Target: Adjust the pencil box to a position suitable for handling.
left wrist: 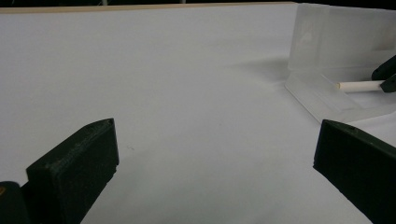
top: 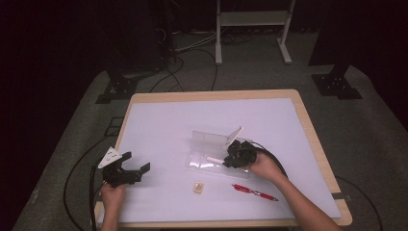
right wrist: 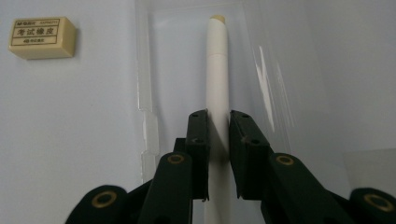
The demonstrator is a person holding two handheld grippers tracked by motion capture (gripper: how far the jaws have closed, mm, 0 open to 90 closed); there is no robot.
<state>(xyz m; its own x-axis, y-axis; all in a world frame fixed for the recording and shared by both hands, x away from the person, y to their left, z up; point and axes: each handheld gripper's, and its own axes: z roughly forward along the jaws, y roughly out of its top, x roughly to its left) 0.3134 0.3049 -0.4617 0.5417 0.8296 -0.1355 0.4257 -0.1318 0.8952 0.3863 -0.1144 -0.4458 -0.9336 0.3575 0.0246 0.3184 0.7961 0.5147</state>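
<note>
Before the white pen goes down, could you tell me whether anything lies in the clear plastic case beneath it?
Nothing visible does. The right gripper holds the white pen over the open clear plastic case, whose tray looks empty. The cream eraser lies outside it on the table.

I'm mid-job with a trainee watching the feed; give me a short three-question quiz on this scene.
1. True or false: the right gripper is shut on the white pen.
2. Which lies nearest the table's front edge: A the eraser, B the red pen, C the clear case?
3. How do the left gripper's jaws stand?

Key
1. True; its pads press the pen's barrel over the case's open tray.
2. B, though the eraser is only slightly farther back.
3. Wide open, with only bare tabletop between them.
</note>
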